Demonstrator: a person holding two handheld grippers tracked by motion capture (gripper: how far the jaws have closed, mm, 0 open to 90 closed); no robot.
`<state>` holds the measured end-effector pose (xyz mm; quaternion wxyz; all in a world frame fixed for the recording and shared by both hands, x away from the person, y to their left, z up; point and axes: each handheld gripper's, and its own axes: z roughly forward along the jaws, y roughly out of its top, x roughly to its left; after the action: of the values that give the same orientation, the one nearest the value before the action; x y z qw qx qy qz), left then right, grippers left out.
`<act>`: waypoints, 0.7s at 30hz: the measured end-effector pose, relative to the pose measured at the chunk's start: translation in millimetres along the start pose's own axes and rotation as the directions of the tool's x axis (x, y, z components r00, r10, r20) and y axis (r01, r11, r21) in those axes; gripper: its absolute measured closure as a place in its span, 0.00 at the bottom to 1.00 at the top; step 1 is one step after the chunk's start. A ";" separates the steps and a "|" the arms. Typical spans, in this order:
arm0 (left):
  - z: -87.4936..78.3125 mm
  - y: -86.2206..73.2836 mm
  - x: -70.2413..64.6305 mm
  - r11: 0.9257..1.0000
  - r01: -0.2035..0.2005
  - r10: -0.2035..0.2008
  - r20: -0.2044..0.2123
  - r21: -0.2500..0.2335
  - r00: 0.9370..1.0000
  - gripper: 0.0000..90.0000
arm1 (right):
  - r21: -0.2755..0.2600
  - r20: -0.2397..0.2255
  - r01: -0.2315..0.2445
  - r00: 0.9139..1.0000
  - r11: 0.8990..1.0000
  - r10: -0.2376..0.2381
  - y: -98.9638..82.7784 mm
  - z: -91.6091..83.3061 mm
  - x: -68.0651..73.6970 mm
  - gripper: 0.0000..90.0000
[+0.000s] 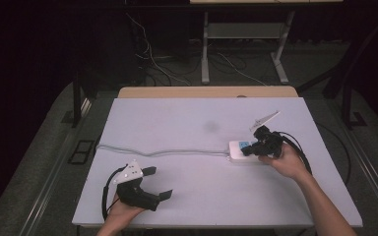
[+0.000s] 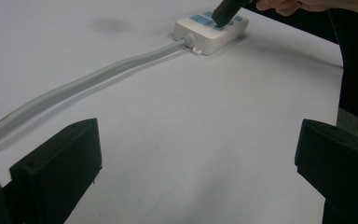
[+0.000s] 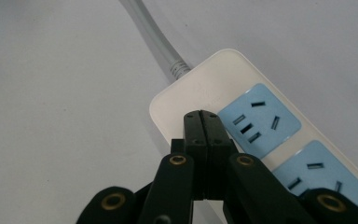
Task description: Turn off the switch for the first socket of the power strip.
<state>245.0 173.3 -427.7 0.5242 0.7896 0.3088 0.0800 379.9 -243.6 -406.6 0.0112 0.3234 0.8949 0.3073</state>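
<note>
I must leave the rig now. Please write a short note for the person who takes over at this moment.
Right gripper: shut, empty, tips over the cable end of the white power strip, beside its blue sockets; whether they touch it I cannot tell.
Left gripper: open, empty, near the table's front edge.
The strip's grey cable runs left across the table.
Done: right gripper brought to the strip.
Left: probably pressing or moving the strip.

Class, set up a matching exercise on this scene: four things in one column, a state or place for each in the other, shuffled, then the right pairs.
1 left gripper
2 right gripper
3 power strip
4 grey cord

A jaws shut, tips over the strip
B jaws wide apart, nothing between
C runs left across the table
D white, with blue sockets

Pairs: 1-B, 2-A, 3-D, 4-C
</note>
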 end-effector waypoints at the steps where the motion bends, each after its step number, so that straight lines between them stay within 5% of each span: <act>1: 0.0 0.0 0.1 1.000 0.000 0.000 0.000 0.000 1.000 0.00 | -0.005 0.000 -0.001 1.000 1.000 0.001 -0.3 -1.5 -0.4 1.00; 21: 0.3 0.0 -1.3 1.000 0.000 0.000 0.002 -0.002 1.000 0.00 | -0.085 0.012 -0.055 0.998 0.995 0.056 -10.5 -38.8 -0.3 1.00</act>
<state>244.1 172.3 -427.5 0.5254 0.7891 0.3080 0.0796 365.7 -271.2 -381.0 0.0226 0.3496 0.8716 0.3429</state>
